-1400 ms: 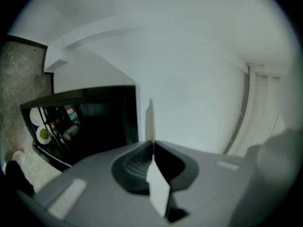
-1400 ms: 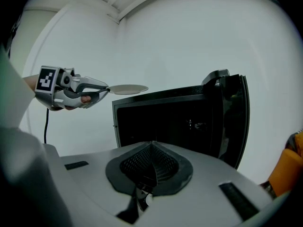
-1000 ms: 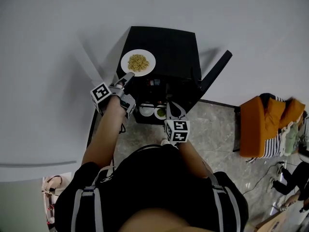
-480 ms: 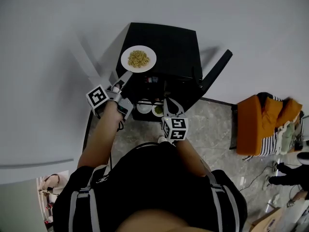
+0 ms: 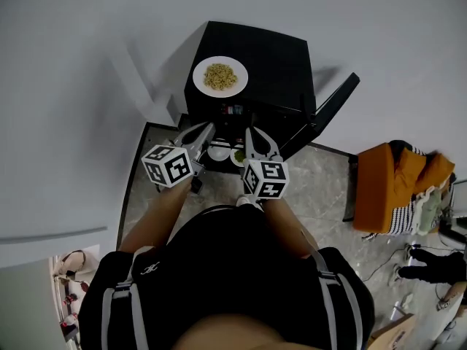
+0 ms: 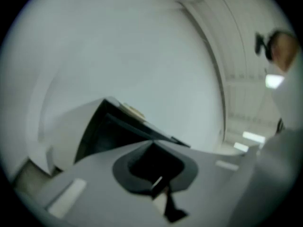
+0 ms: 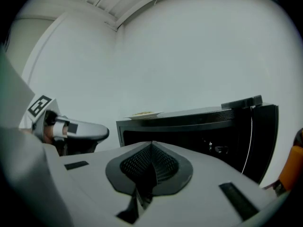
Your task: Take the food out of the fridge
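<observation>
A white plate of yellowish food (image 5: 220, 76) sits on top of the black mini fridge (image 5: 273, 60), whose door (image 5: 332, 113) hangs open to the right. Two small bowls (image 5: 219, 150) stand on a shelf inside, one with something green (image 5: 238, 156). My left gripper (image 5: 206, 128) is level in front of the fridge's left side; its jaws have just been closing and are shut with nothing between them (image 6: 152, 144). My right gripper (image 5: 250, 133) is beside it, shut and empty (image 7: 151, 145), pointing at the open fridge (image 7: 189, 126) with the plate (image 7: 144, 113) above.
The fridge stands against a white wall. Grey stone floor (image 5: 321, 195) lies in front of it. An orange cloth on a striped heap (image 5: 401, 184) sits to the right, with cables on the floor beyond. The open door bounds the right side.
The left gripper has drawn back from the plate on the fridge top to the fridge's front and rolled over. The right gripper has risen a little.
</observation>
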`<move>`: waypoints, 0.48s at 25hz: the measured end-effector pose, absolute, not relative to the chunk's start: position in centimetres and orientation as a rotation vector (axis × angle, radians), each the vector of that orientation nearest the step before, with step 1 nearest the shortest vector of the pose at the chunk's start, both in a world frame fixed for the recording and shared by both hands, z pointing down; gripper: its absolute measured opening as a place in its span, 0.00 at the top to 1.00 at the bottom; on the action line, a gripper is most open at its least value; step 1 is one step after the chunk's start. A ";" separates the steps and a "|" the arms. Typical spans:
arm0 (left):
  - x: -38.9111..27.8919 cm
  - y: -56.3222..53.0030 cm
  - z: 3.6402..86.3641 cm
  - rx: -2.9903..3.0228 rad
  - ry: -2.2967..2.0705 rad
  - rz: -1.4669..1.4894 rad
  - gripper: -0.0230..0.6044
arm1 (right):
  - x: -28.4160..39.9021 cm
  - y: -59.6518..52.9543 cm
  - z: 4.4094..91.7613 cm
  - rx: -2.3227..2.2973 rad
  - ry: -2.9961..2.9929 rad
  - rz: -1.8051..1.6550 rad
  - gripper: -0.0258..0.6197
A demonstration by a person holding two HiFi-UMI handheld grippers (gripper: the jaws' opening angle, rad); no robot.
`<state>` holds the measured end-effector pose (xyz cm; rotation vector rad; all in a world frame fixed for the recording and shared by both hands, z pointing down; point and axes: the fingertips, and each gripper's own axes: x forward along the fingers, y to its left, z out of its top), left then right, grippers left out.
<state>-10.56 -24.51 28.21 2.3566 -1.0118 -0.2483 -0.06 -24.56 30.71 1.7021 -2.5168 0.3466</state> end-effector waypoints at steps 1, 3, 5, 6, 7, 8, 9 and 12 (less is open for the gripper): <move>-10.2 -24.3 28.7 2.471 -1.110 -0.123 0.96 | -0.4 -24.5 30.4 1.696 -2.527 0.342 0.96; -9.6 -23.9 29.6 2.620 -1.260 0.083 0.96 | -1.1 -24.4 29.9 1.686 -2.545 0.329 0.96; -9.1 -23.8 30.5 2.659 -1.305 0.175 0.96 | -1.8 -24.3 29.7 1.676 -2.554 0.321 0.96; -8.8 -23.8 30.9 2.649 -1.294 0.184 0.96 | -2.0 -24.2 29.7 1.671 -2.557 0.319 0.96; -8.6 -23.8 31.3 2.629 -1.271 0.180 0.96 | -2.2 -24.2 29.7 1.667 -2.558 0.317 0.96; -8.4 -23.8 31.6 2.613 -1.247 0.174 0.96 | -2.3 -24.1 29.7 1.665 -2.558 0.316 0.96; -8.3 -23.8 31.8 2.608 -1.229 0.175 0.96 | -2.4 -24.1 29.8 1.664 -2.557 0.316 0.96; -8.2 -23.6 32.0 2.648 -1.248 0.226 0.96 | -2.5 -24.0 30.1 1.669 -2.549 0.328 0.96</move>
